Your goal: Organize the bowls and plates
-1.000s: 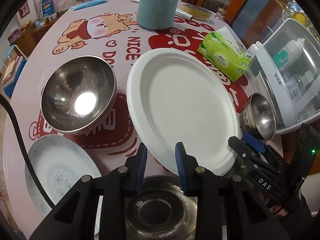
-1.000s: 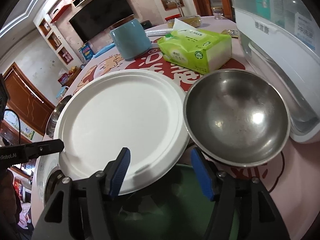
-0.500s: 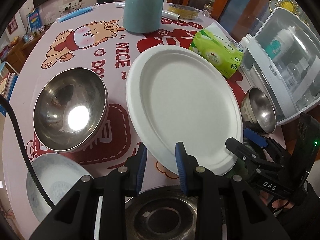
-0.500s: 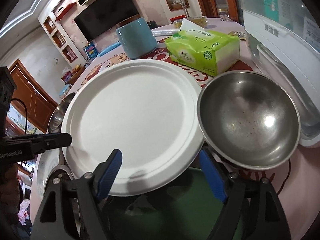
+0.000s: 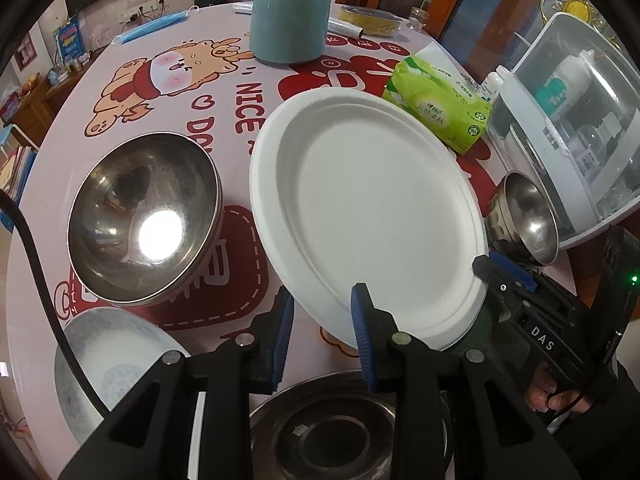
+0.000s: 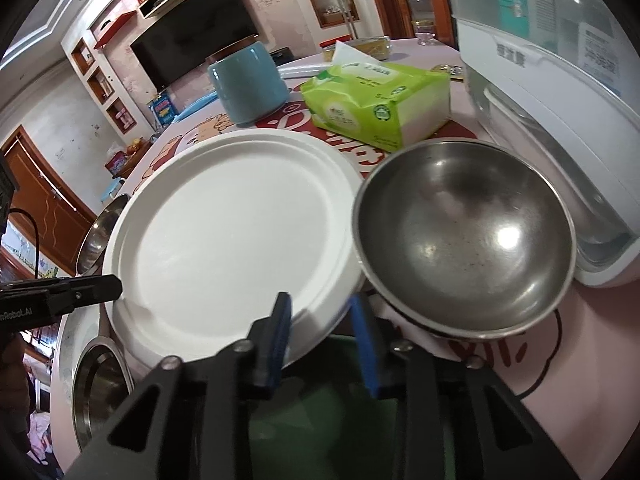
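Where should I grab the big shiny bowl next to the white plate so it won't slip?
Pinch the thin rim of the steel bowl, one finger inside and one outside. Its round sides look too wide and slippery to squeeze. The edge nearest the right tool is probably easiest, since the white plate crowds its left side.

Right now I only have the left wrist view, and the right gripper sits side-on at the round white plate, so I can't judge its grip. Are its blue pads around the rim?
Observer: Yes. In the right wrist view the near rim of the round white plate runs between the pads of the right gripper, with a gap showing, so it is not clamped.
Operator: And the small stainless steel bowl beside it, is there anything inside?
Observer: No, its inside is bare metal and it is empty.
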Tool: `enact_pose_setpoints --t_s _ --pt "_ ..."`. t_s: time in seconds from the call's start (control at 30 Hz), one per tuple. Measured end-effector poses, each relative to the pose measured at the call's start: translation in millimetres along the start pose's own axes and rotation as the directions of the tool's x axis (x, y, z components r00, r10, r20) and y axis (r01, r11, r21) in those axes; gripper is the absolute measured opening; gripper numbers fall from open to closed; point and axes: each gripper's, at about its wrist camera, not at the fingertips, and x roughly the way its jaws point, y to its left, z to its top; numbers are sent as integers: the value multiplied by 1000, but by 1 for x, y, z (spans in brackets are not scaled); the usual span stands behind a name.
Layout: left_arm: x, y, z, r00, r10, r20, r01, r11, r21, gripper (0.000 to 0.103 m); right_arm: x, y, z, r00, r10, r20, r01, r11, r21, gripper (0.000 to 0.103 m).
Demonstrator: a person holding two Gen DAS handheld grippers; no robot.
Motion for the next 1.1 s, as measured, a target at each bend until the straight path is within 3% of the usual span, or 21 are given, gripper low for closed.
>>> enact_pose_setpoints --t_s 0.3,0.33,0.37,0.47,0.57,0.77,1.1 --pt "0 3 -2 1000 24 -5 -24 1000 3 28 -3 -3 -2 999 30 16 -31 999 38 21" --pt "0 4 -2 1000 28 -4 -28 1000 5 28 -4 -3 -2 999 33 20 -33 999 39 17" --pt "-1 4 -1 999 33 5 -33 999 5 28 -6 -3 -2 999 39 29 -40 999 34 1" --pt "-5 2 -1 999 -33 12 34 999 -4 28 -6 9 -1 994 112 17 -112 994 0 0" --pt "-3 -5 0 1000 3 11 -3 1000 8 28 -5 21 -1 992 127 10 -127 992 -19 0" --pt "-4 -1 -2 1000 4 0 -4 1000 -13 28 -6 22 -2 991 135 10 -135 991 -2 0" --pt "4 11 0 999 29 -39 -28 999 26 28 -6 3 -2 991 127 -46 -122 988 99 1"
